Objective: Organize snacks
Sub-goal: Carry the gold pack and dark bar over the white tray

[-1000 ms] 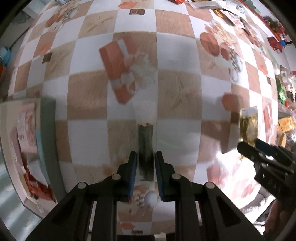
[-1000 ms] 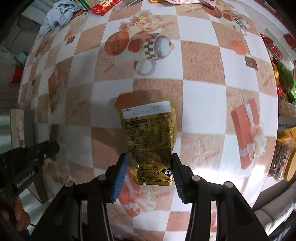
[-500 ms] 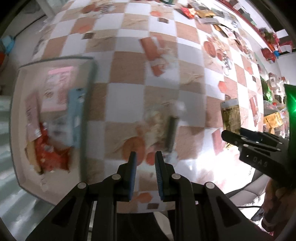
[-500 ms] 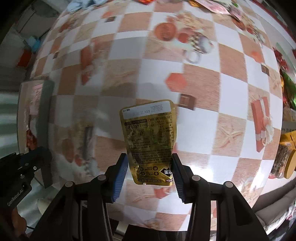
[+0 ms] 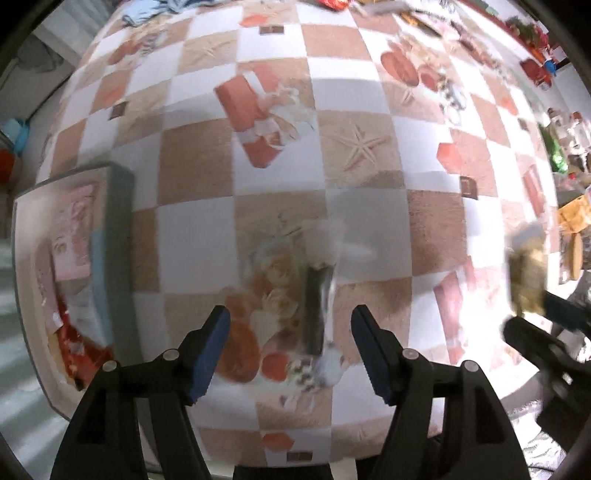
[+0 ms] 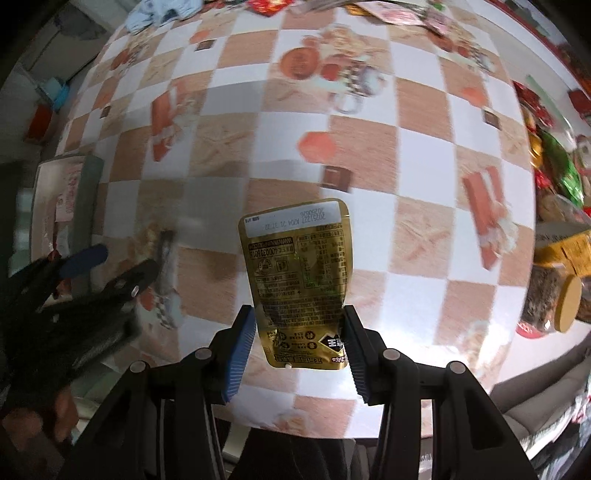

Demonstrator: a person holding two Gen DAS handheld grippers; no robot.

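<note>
My right gripper (image 6: 300,347) is shut on a gold snack pouch (image 6: 301,273) and holds it above the checkered tablecloth (image 6: 369,147). My left gripper (image 5: 290,343) is open and empty. A thin dark and silvery snack packet (image 5: 318,306) lies on the cloth between and just ahead of its fingers; it also shows in the right wrist view (image 6: 164,254). A shallow box (image 5: 118,236) with snack packs inside sits at the left table edge. The right gripper and its pouch (image 5: 526,277) show blurred at the right of the left wrist view.
Several snack bags and a jar with a tan lid (image 6: 565,306) crowd the right edge of the table. More packets (image 6: 406,14) and a blue cloth (image 6: 162,11) lie along the far edge. The box also shows in the right wrist view (image 6: 85,195).
My left gripper has opened; the thin packet it held now lies on the cloth. My right gripper has carried the gold pouch leftward, toward the box.
</note>
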